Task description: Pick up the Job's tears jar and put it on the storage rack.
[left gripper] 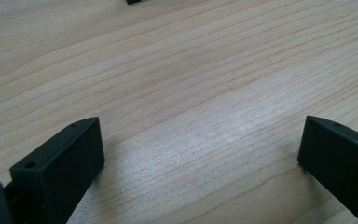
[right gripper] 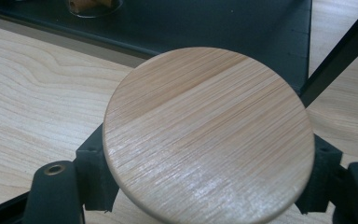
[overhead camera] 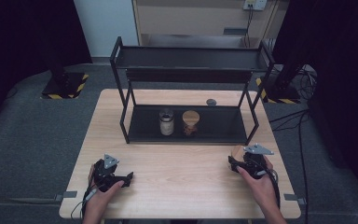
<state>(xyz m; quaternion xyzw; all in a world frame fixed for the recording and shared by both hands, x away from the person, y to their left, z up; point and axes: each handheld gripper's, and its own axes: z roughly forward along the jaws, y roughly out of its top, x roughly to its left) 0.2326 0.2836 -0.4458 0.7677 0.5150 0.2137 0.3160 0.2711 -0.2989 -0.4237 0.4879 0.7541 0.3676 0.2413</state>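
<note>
A round wooden lid (right gripper: 209, 130) sits between the two black jaws of my right gripper (right gripper: 207, 175), and both pads press on its rim. In the high view this lid (overhead camera: 236, 151) is a small tan shape at the front right of the table, at the tip of my right gripper (overhead camera: 235, 161). What is under the lid is hidden. My left gripper (overhead camera: 126, 178) rests at the front left, and its jaws (left gripper: 200, 158) stand wide apart over bare wood.
A black two-tier metal rack (overhead camera: 189, 135) stands on the middle of the wooden table (overhead camera: 182, 172). Its lower shelf holds a jar with a dark top (overhead camera: 166, 122) and a jar with a wooden lid (overhead camera: 190, 122). A small grey disc (overhead camera: 211, 102) lies behind it.
</note>
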